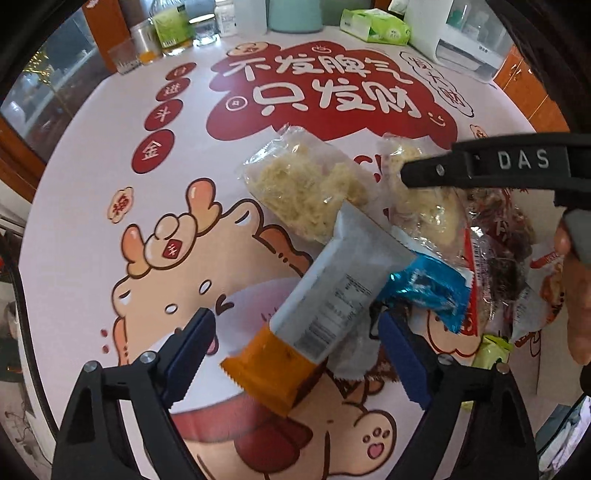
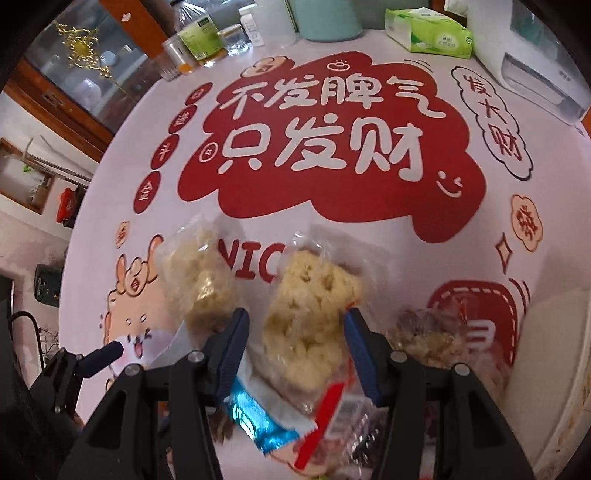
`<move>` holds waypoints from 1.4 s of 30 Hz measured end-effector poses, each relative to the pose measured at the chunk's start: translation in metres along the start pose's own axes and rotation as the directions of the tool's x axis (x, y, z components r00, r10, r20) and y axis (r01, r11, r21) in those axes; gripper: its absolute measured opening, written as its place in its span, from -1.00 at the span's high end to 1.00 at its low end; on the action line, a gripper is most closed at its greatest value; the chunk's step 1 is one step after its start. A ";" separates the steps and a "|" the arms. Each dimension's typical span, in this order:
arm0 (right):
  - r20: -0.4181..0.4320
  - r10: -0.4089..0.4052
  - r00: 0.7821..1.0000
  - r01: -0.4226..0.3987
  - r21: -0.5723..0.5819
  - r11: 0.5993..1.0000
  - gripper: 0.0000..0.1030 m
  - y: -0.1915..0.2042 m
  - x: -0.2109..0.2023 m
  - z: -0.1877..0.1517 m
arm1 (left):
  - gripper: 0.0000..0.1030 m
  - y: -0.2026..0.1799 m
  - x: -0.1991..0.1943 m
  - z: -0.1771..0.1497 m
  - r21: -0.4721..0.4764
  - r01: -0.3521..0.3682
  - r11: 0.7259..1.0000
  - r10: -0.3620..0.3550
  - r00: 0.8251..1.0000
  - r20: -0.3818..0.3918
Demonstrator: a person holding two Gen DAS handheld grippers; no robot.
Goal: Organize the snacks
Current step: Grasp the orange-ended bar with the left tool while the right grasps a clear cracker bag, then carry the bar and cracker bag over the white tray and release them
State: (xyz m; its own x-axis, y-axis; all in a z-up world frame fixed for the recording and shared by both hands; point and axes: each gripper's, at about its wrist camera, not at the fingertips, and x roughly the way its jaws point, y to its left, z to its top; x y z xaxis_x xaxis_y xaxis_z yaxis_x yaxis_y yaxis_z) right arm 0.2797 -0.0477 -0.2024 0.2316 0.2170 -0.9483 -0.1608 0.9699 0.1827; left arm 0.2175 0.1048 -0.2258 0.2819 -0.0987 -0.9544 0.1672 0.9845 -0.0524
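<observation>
A pile of snacks lies on the printed tablecloth [image 1: 92,221]. In the left wrist view my left gripper [image 1: 295,339] is open around a grey bar with an orange end [image 1: 325,306]. Behind it lie a clear pack of pale crisp cake [image 1: 299,184], a blue wrapper [image 1: 424,291] and a red-edged dark snack pack [image 1: 495,266]. My right gripper [image 2: 295,343] is open, its jaws on either side of a second pale cake pack [image 2: 310,314]. The first cake pack [image 2: 199,273], the blue wrapper [image 2: 258,421] and the red-edged pack [image 2: 332,417] also show there. The right gripper's arm [image 1: 498,166] crosses the left wrist view.
At the table's far edge stand bottles [image 2: 195,33], a glass [image 1: 123,57], a teal container [image 2: 325,18], a green tissue pack [image 2: 428,31] and a white appliance [image 2: 535,62]. A small green packet [image 1: 493,350] lies at the right of the pile. A cabinet [image 2: 74,74] stands at far left.
</observation>
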 end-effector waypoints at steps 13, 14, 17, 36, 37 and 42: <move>-0.032 -0.215 0.976 0.208 -0.136 0.969 -0.47 0.018 0.033 0.016 | -0.44 0.003 0.024 0.014 -0.027 0.094 0.995 -0.095 0.995 -0.036; -0.040 -0.211 0.977 0.205 -0.127 0.970 -0.47 0.014 0.035 0.017 | -0.39 0.003 0.025 0.015 -0.029 0.098 0.995 -0.098 0.995 -0.035; -0.074 -0.172 0.982 0.165 -0.097 0.981 -0.47 0.005 0.039 0.017 | -0.06 0.001 0.026 0.015 -0.042 0.130 0.991 -0.132 0.991 -0.032; 0.179 0.125 0.976 -0.114 -0.069 0.991 -0.12 0.020 -0.069 -0.008 | 0.35 -0.001 -0.072 -0.003 -0.083 0.071 0.994 -0.058 0.986 0.153; 0.196 0.139 0.971 -0.127 -0.072 0.989 -0.12 0.020 -0.080 -0.011 | 0.35 -0.003 -0.081 -0.004 -0.086 0.072 0.994 -0.057 0.984 0.169; 0.280 0.182 0.943 -0.160 -0.099 0.982 -0.12 0.019 -0.128 -0.026 | 0.35 -0.018 -0.124 -0.005 -0.099 0.086 0.991 -0.060 0.969 0.240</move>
State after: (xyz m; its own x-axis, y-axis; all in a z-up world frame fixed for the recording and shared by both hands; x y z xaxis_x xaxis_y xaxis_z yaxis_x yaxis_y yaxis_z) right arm 0.2224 -0.0602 -0.0840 0.4576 0.4116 -0.7882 -0.2898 0.9070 0.3054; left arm 0.1743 0.1000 -0.1080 0.4899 -0.1891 -0.8510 0.0964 0.9820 -0.1627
